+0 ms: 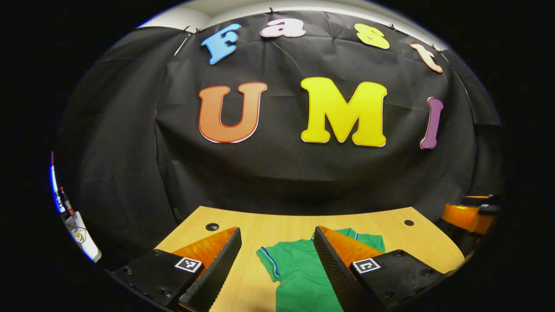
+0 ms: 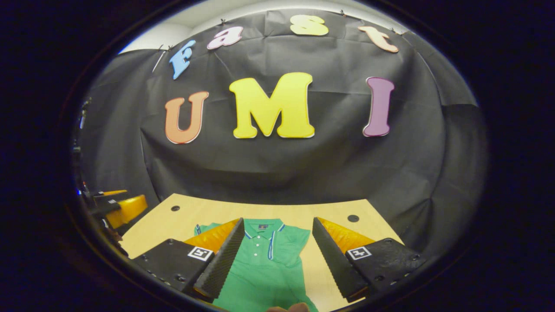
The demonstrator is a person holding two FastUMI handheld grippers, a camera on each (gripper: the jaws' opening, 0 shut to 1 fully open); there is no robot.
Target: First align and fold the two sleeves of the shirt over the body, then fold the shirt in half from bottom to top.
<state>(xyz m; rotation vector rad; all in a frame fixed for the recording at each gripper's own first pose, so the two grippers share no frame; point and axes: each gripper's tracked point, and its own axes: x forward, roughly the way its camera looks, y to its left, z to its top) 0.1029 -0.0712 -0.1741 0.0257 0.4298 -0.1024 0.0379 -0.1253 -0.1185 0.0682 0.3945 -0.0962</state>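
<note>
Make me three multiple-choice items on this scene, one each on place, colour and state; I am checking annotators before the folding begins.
1. Where does the shirt lie?
A. on the wooden table
B. on the floor
C. hung on the wall

2. What colour is the shirt?
A. red
B. green
C. white

3. How does the left claw stand?
A. shut on a sleeve
B. shut on nothing
C. open, holding nothing

Answers:
1 A: the shirt is spread flat on the tabletop.
2 B: green cloth with striped trim at the collar and sleeve.
3 C: its fingers stand wide apart above the shirt.
</note>
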